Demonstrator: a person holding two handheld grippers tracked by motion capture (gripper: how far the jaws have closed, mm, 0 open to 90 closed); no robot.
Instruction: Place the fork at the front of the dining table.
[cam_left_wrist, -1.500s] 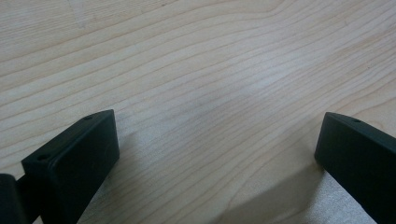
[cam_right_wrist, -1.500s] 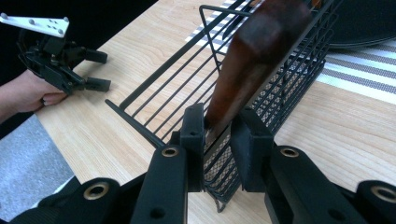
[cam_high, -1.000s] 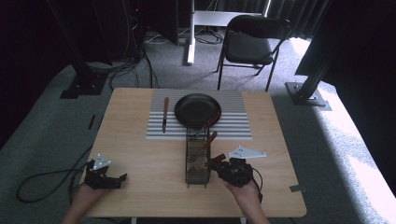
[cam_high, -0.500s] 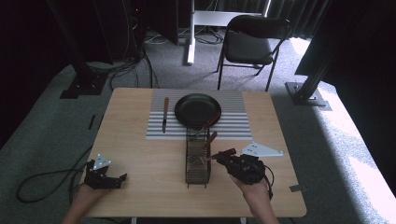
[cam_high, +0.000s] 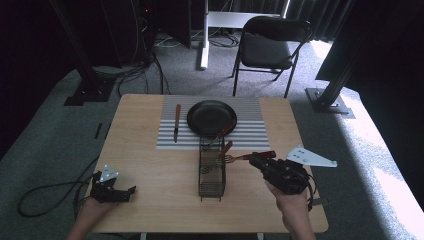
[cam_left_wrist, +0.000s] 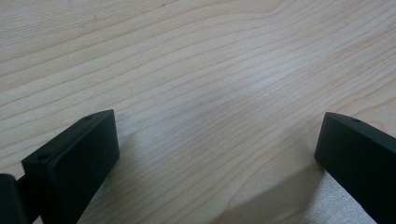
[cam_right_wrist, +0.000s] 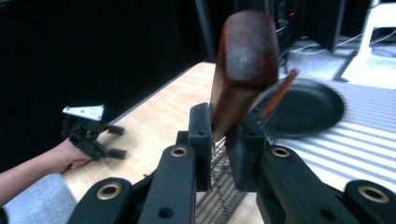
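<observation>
At the table's near-left corner the left gripper (cam_high: 114, 189) rests on the light wooden table (cam_high: 150, 165), its 2 black jaws spread wide with bare wood between them. Farther right, a wooden-handled knife (cam_high: 176, 122) lies on the grey striped mat (cam_high: 170, 137) beside a round black frying pan (cam_high: 211, 117). A black wire mesh basket (cam_high: 211, 170) stands in the middle. The right gripper (cam_high: 259, 160) clamps the reddish-brown wooden handle of a metal fork (cam_high: 243, 157), held level with its tines at the basket's upper right rim.
</observation>
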